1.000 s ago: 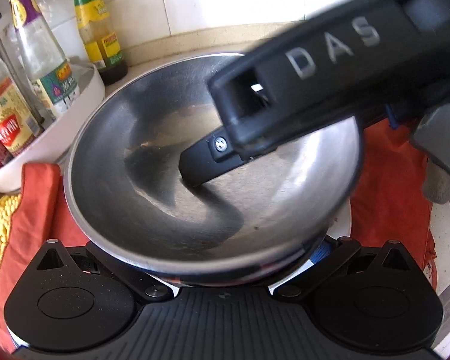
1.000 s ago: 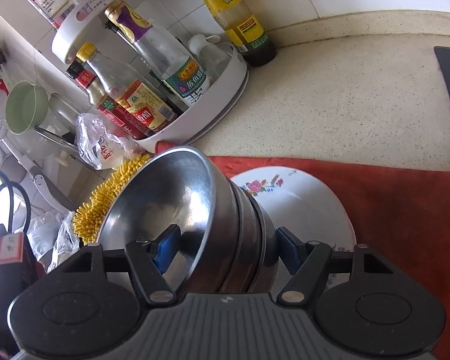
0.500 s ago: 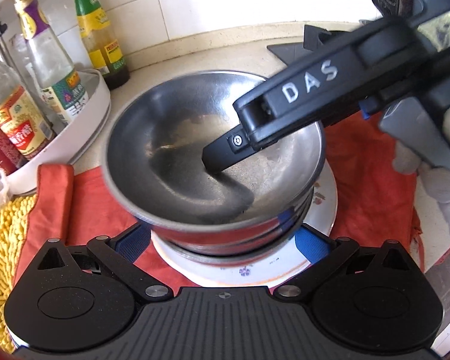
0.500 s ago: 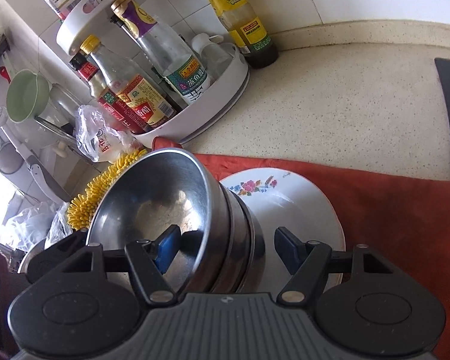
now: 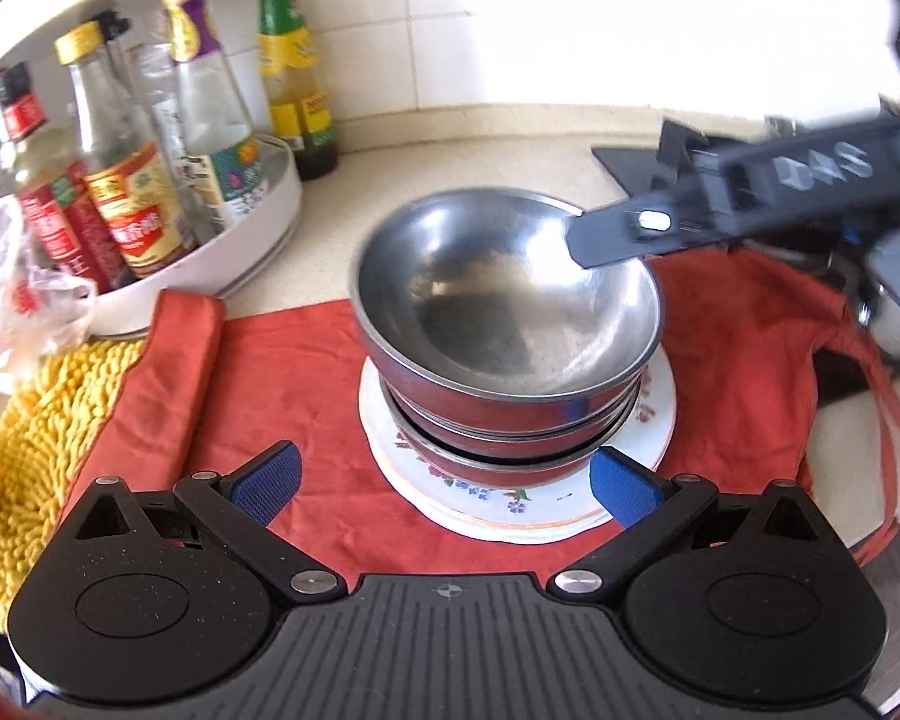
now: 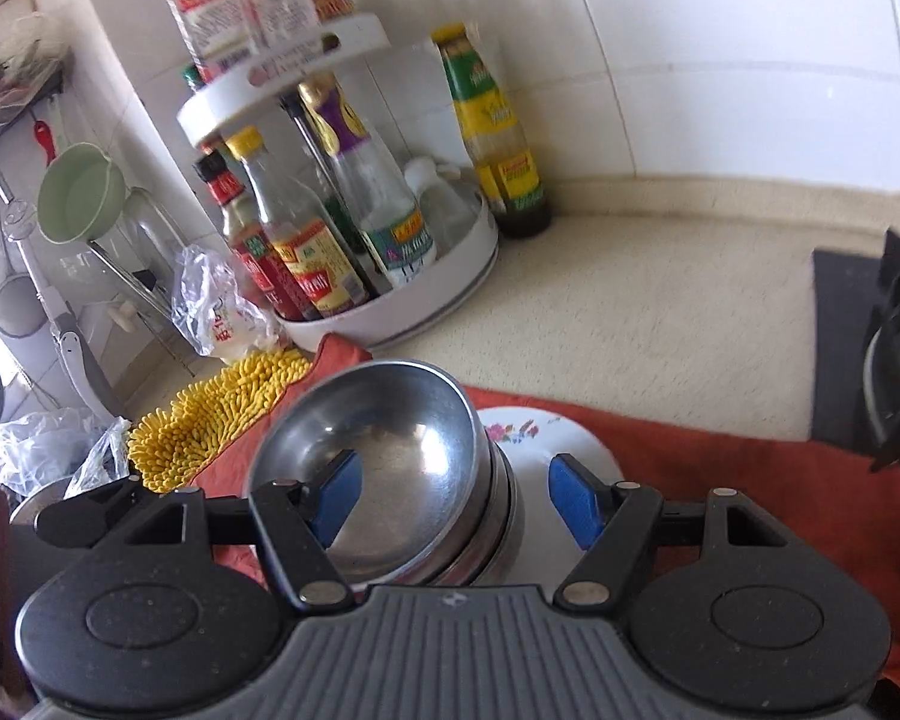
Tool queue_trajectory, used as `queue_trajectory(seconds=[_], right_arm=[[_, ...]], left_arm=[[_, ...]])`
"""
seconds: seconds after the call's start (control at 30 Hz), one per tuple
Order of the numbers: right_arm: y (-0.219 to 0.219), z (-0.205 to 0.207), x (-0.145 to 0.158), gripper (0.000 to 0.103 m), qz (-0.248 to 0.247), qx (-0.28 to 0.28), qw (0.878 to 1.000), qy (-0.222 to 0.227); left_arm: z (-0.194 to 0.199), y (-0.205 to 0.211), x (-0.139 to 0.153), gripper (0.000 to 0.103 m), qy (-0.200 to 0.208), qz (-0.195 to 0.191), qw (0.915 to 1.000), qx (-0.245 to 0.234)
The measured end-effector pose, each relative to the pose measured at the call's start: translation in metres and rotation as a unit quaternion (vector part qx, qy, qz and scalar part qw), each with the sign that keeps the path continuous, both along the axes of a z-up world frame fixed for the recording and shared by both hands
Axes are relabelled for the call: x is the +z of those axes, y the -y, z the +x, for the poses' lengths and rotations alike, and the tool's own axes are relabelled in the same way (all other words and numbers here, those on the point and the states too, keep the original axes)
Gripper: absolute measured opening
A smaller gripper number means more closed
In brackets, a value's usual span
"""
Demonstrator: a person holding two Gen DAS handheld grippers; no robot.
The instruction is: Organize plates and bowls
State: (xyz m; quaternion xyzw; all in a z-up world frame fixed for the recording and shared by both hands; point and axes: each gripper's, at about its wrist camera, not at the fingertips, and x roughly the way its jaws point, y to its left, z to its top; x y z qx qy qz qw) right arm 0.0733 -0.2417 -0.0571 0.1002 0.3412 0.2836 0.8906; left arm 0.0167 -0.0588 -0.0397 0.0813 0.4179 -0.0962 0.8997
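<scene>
On a kitchen counter (image 6: 660, 312) lies a red cloth (image 5: 306, 384), and at its middle sits a white plate with a flower pattern (image 5: 498, 501). A stack of steel bowls (image 5: 504, 324) stands on the plate, nested one inside another; at least 3 rims show, though the exact count is hard to tell. The top bowl is empty and shiny.

The left gripper (image 5: 444, 483) hangs just in front of the plate with its blue pads (image 5: 267, 483) spread wide, 1 on each side of the plate's near edge, holding nothing.

The right gripper (image 6: 450, 501) is also spread apart. In its own view 1 blue pad lies in front of the inside of the top bowl and the other pad over the plate, with the bowl wall between them; whether either pad touches the bowl cannot be told. From the left view, 1 black finger (image 5: 624, 234) of this gripper reaches over the far right rim of the top bowl.

Beside the cloth's left edge lies a yellow fluffy mat (image 5: 24, 438). Behind it stands a white round rack (image 6: 390, 294) holding several sauce bottles, and a green-capped bottle (image 6: 498, 138) stands by the tiled wall.
</scene>
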Motion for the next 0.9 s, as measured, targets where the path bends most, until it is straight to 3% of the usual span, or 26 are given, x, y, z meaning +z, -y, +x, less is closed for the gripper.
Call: queue_trajectory(seconds=[0.33, 0.5, 0.9], right_arm=[[0.004, -0.07, 0.022, 0.069, -0.027, -0.034, 0.998, 0.049], [0.003, -0.093, 0.021, 0.07, -0.04, -0.054, 0.996, 0.052], [0.004, -0.124, 0.006, 0.071, -0.052, -0.093, 0.993, 0.041]], left_arm=[[-0.021, -0.008, 0.026, 0.103, 0.04, -0.041, 0.9956, 0.074], [-0.034, -0.008, 0.031, 0.103, 0.054, -0.041, 0.9913, 0.113], [-0.06, -0.005, 0.032, 0.103, 0.07, -0.053, 0.9853, 0.146]])
